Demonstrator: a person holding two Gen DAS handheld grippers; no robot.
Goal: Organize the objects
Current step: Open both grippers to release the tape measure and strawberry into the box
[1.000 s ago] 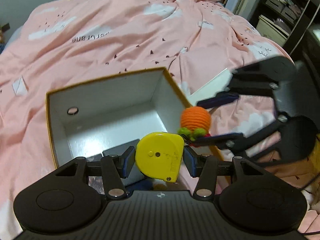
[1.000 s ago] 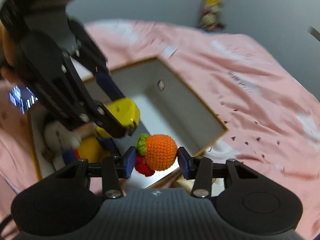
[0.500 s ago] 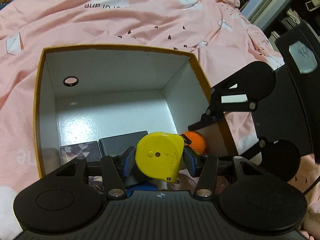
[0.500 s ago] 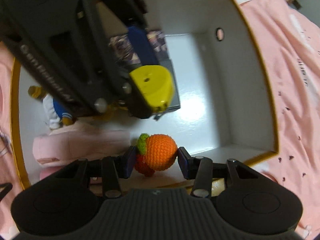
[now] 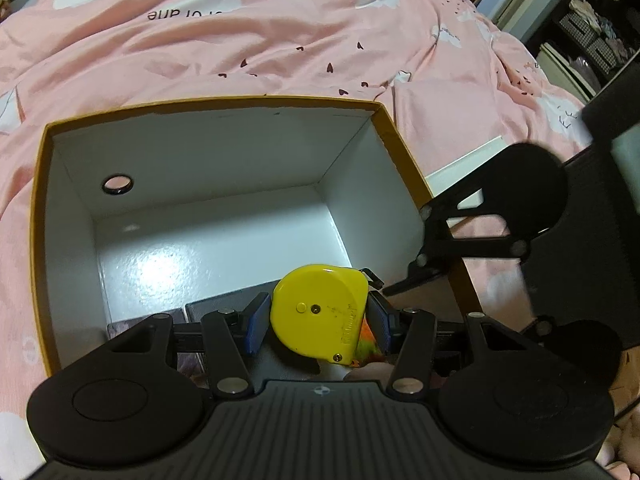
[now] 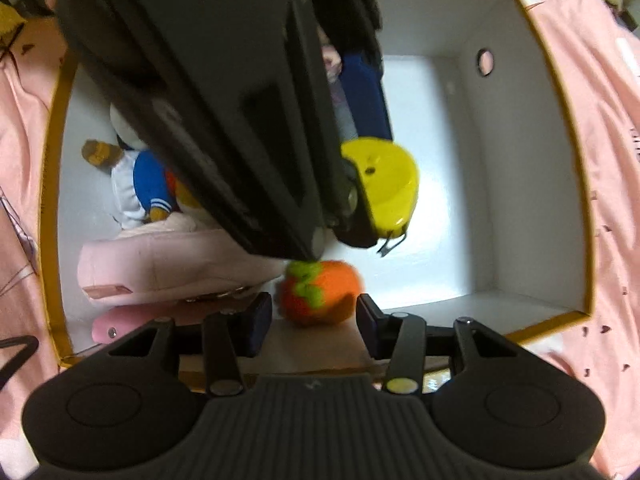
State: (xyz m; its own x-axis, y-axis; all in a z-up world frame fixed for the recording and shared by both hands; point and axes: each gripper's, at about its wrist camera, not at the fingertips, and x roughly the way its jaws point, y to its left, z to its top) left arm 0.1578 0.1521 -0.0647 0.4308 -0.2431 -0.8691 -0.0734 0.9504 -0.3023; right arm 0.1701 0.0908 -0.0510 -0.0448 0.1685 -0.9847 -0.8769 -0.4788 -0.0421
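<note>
My left gripper is shut on a yellow tape measure and holds it over the near end of an open white box with an orange rim. In the right wrist view the tape measure hangs above the box floor. My right gripper is open. An orange crocheted fruit with green leaves is blurred just beyond its fingertips, free of the pads, inside the box. A sliver of the fruit shows behind the tape measure.
Inside the box lie a duck plush in blue and white, a pink soft item and dark flat cases. The box sits on a pink duvet. Shelves stand at the far right.
My right gripper has opened and the crocheted fruit has left its pads, dropping into the box. My left gripper, still holding the tape measure, has shifted a little over the box.
</note>
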